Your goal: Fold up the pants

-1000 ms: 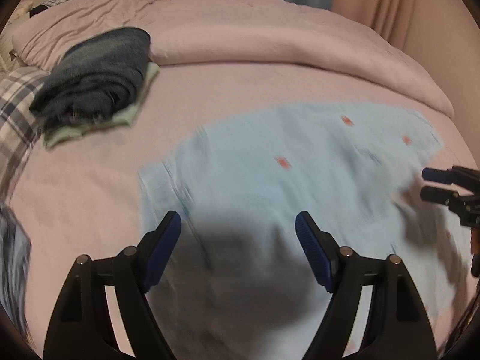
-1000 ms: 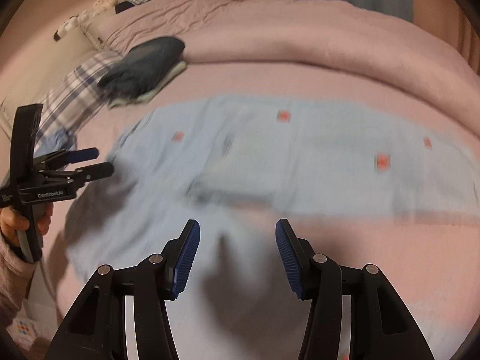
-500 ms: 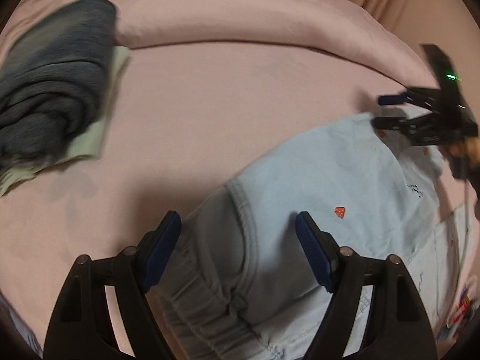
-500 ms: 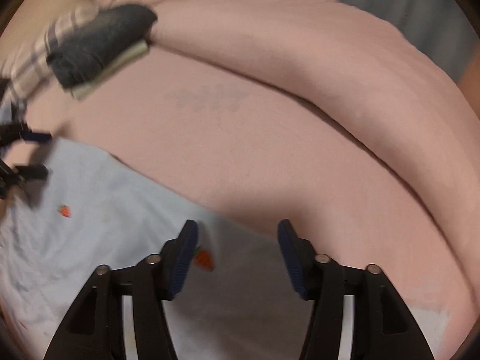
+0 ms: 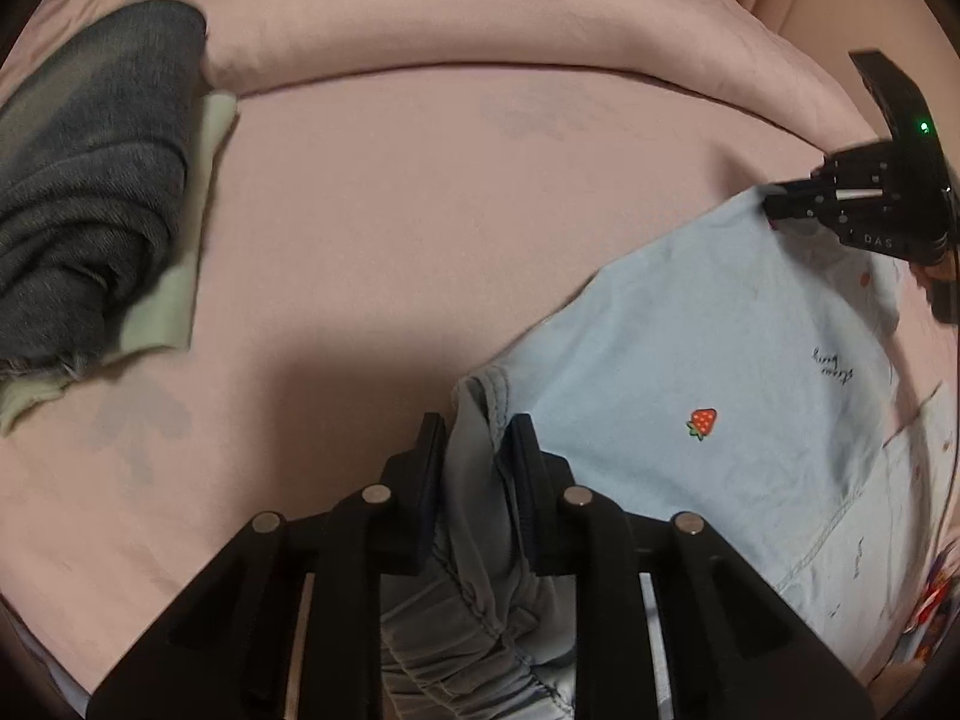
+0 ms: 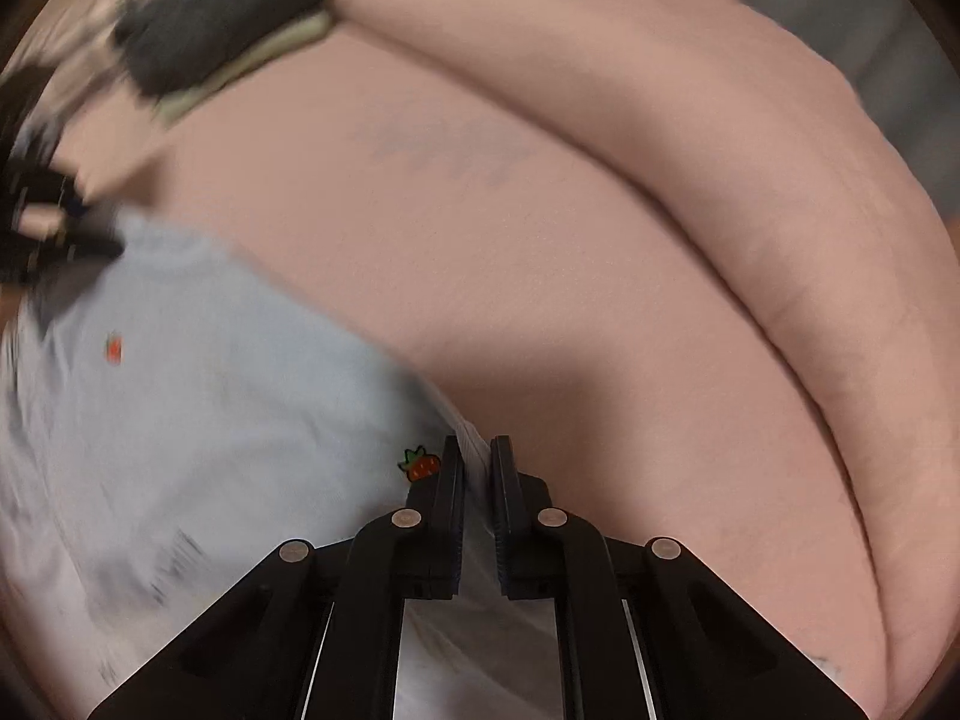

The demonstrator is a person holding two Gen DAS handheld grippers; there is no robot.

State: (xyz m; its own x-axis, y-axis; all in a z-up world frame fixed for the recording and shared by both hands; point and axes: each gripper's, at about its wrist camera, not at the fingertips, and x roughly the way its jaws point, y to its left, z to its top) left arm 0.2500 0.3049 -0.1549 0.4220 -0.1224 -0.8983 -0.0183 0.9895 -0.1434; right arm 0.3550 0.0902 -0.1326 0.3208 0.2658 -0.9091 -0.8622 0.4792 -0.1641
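While both grippers bite far edge of pants (image 5: pixel 708 360), this looks like grab step before first fold. Left gripper (image 5: pixel 474 438) closing, bunched waistband corner between pads. Right gripper (image 6: pixel 477 456) pinched near shut on thin hem corner. Pants lie flat on pink bed (image 5: pixel 420 210), well apart from dark clothes pile (image 5: pixel 90 192). Next, probably: lift both corners evenly, carry across, keep edges lined up.

Ahead of the left gripper (image 5: pixel 474 450) the pink sheet (image 5: pixel 420 228) lies bare; folded dark clothes (image 5: pixel 90 180) block the far left, a rolled duvet (image 5: pixel 480 18) beyond.
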